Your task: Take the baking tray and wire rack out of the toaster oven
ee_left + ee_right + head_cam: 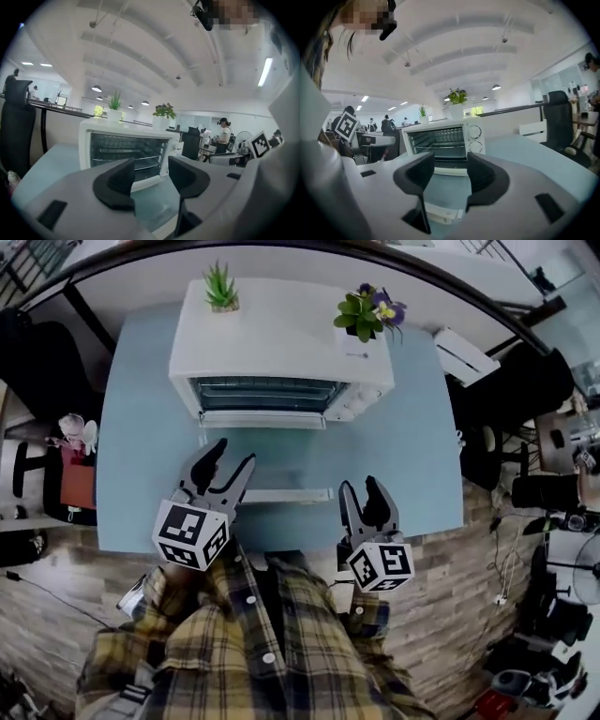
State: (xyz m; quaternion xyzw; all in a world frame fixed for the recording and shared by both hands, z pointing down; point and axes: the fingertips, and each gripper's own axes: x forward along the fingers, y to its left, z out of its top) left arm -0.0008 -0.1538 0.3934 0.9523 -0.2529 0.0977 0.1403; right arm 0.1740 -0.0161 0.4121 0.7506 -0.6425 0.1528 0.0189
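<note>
A white toaster oven (281, 343) stands at the back of the pale blue table (141, 446). Its glass door hangs open and lies flat toward me, with the white handle (286, 495) nearest. Inside, the wire rack (439, 147) shows as a thin shelf, also seen as the rack (123, 161) from the left; I cannot make out the baking tray. My left gripper (234, 454) hovers open over the door's left part, and its own view shows the left gripper (151, 180) with nothing between the fingers. My right gripper (359, 486) stands open just right of the handle, seen as the right gripper (451, 176), which holds nothing.
Two potted plants sit on the oven's top, a spiky one (221, 287) at the left and a flowering one (368, 313) at the right. A white chair (466, 354) and dark chairs ring the table. People stand far off in the room.
</note>
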